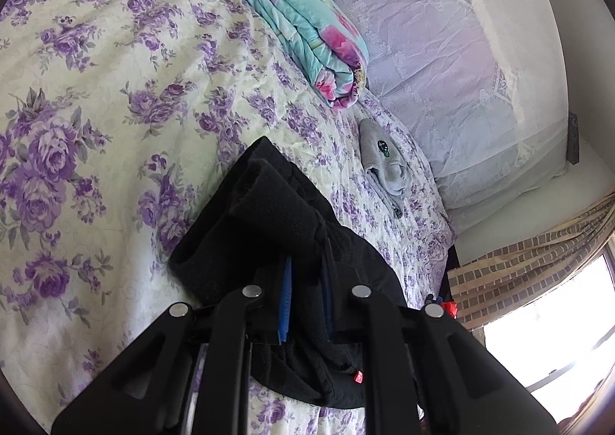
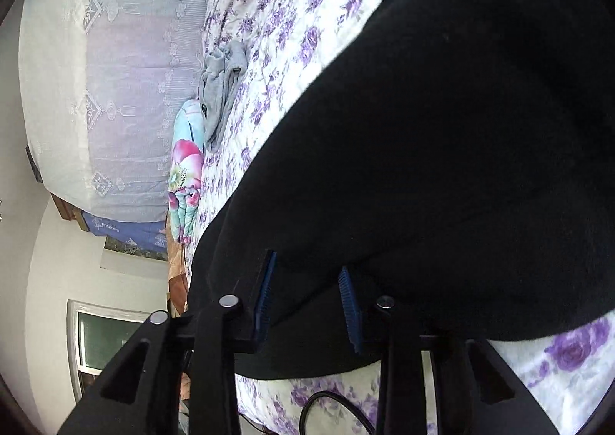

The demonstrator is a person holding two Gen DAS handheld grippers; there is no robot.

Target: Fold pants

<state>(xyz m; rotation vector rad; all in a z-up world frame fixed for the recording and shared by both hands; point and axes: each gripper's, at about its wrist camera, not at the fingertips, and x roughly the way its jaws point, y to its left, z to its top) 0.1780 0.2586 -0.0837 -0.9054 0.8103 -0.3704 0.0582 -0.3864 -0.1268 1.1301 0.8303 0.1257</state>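
Holding two grippers over a bed spread with a purple-flowered cover, we work on the black pants, which lie bunched on the cover. Our left gripper has its jaws nearly closed, pinching a fold of the black cloth between the blue pads. Our right gripper sits against the pants with the fabric bulging between its blue pads; we cannot tell whether those pads press it. From the left wrist view, a folded floral quilt lies at twelve o'clock from the pants, a grey garment at two o'clock, and a pale lace-covered pillow beyond both.
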